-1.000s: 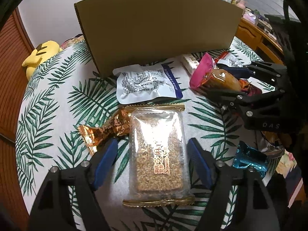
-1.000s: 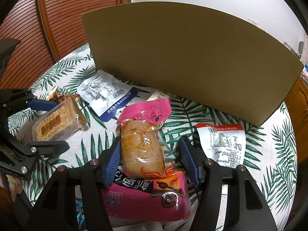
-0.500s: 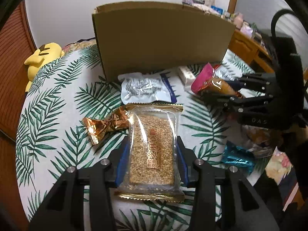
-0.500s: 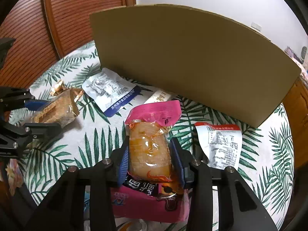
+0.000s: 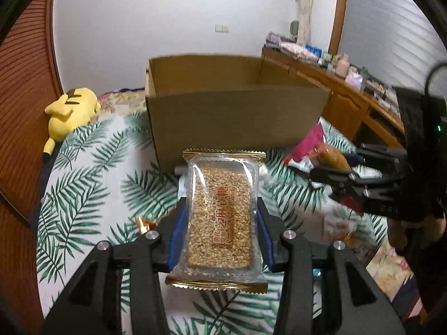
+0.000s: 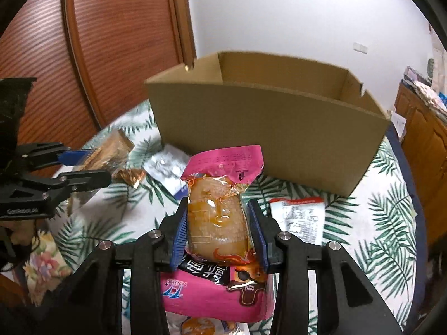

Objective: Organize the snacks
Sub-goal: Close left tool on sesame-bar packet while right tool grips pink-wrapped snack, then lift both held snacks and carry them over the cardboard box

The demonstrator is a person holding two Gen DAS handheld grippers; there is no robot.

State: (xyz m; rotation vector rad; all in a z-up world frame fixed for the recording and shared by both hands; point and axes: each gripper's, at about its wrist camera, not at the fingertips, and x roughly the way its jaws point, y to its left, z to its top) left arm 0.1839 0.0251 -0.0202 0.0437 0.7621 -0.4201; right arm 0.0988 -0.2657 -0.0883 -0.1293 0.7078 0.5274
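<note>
My left gripper (image 5: 219,230) is shut on a clear sesame candy pack (image 5: 220,217) with gold edges, held above the leaf-print table. My right gripper (image 6: 216,229) is shut on a pink-topped pack of orange meat snack (image 6: 216,209), also lifted. An open cardboard box (image 5: 234,117) stands ahead of both; its inside shows in the right wrist view (image 6: 279,111). The right gripper also shows at the right of the left wrist view (image 5: 335,171), and the left gripper at the left of the right wrist view (image 6: 83,167).
A white and blue packet (image 6: 167,173) and a white and red packet (image 6: 303,220) lie before the box. A gold wrapper (image 5: 144,223) lies on the table (image 5: 83,195). A pink pack (image 6: 218,298) lies under my right gripper. A yellow plush toy (image 5: 69,111) lies far left.
Both grippers closed on their packs and lifted them off the table. The views rose, so the box's open top now shows.
</note>
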